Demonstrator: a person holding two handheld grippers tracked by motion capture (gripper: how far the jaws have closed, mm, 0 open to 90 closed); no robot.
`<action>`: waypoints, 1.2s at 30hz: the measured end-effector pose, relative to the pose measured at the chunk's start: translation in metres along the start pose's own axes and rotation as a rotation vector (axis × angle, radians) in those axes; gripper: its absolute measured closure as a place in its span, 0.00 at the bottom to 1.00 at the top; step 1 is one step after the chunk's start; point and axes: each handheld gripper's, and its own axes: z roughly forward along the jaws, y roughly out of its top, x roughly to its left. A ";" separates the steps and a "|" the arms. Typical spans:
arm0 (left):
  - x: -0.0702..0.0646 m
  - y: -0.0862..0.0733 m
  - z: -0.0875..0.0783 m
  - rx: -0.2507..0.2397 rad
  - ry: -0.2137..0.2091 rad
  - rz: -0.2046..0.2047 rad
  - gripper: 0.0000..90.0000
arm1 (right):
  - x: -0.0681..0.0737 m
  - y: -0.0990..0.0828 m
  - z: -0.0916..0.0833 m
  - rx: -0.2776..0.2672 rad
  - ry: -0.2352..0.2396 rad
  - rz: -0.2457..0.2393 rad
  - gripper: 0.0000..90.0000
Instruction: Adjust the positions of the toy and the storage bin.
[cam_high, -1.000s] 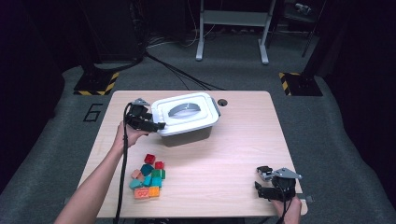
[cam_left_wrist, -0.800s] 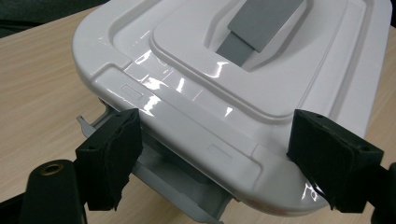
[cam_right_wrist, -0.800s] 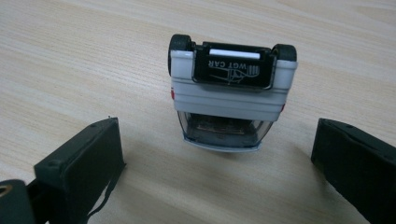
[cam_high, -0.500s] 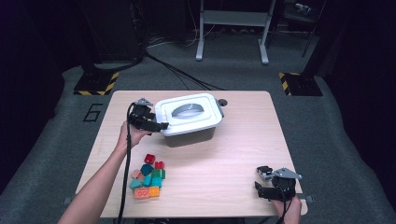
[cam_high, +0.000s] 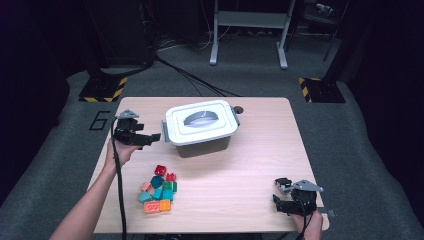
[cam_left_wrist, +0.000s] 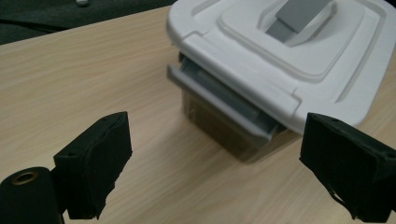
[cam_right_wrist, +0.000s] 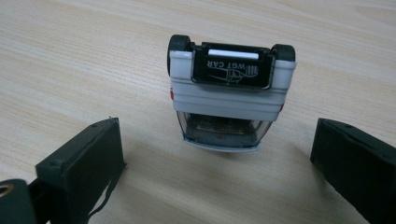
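Two claws: we count both open, nothing held.
Left claw (cam_high: 156, 136): jaws just opening, beside box latch.
Lidded box (cam_high: 200, 125): table's far middle.
Right claw (cam_high: 278, 192): near right corner, facing toy car (cam_right_wrist: 231, 88).

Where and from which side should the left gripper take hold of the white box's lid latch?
Grip the grey latch flap on the box's end facing the left gripper, coming in level from that side. The flap sticks out below the lid edge, offering a lip for the open jaws, which have just been opening.
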 end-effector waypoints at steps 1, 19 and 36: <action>0.003 -0.005 -0.003 -0.006 0.008 -0.007 0.10 | 0.000 0.000 0.000 -0.001 -0.001 0.000 0.02; 0.035 -0.117 -0.023 0.058 0.175 -0.064 0.10 | 0.000 0.003 -0.004 0.045 0.053 -0.025 0.01; 0.035 -0.149 -0.001 0.102 0.208 0.006 0.09 | 0.007 0.069 -0.031 -0.011 0.100 -0.031 0.02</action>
